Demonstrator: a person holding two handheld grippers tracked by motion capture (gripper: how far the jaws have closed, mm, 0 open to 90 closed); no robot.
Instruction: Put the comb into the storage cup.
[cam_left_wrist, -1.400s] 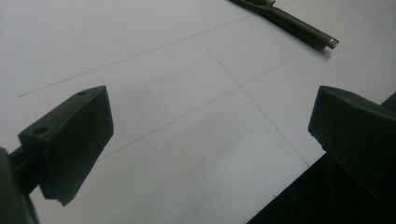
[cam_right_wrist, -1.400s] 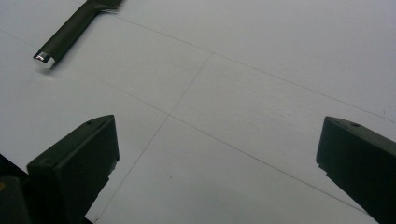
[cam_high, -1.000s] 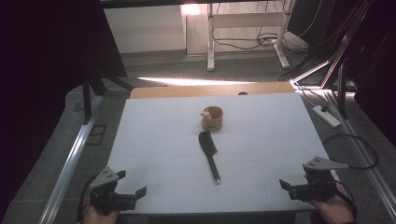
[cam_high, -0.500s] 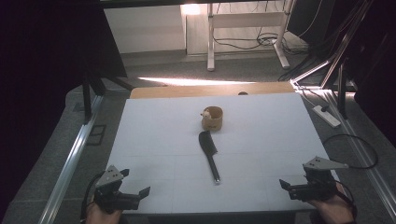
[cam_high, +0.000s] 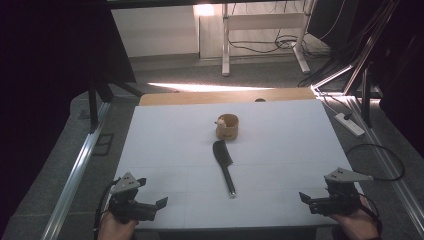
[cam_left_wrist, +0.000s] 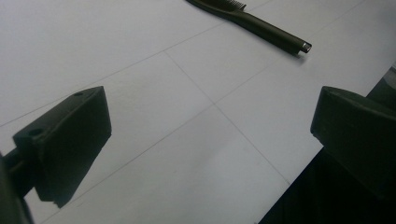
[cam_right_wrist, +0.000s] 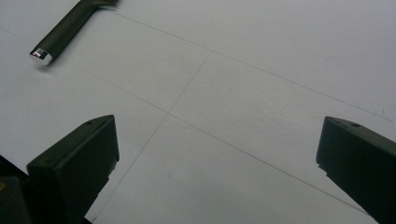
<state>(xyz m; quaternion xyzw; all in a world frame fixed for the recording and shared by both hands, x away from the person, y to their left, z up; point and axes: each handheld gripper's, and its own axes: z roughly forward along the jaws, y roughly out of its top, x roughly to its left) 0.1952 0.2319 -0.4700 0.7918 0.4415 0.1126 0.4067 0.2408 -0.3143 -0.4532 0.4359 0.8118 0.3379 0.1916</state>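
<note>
A black hairbrush lies in the middle of the white table, its handle end toward the front. Just behind it stands a small tan wooden cup with a small pale thing at its rim. My left gripper rests at the front left corner, held by a hand, and points right. In the left gripper view the left gripper is open over bare table, with the brush handle ahead. My right gripper sits at the front right, pointing left. The right gripper is open too, the handle tip far off.
The white sheet carries faint grid lines. A wooden strip edges the far side. Metal rails run along the left, and a power strip and cables lie on the floor at the right.
My left gripper has shifted slightly to the right along the front edge. The right gripper, the brush and the cup have stayed put.
</note>
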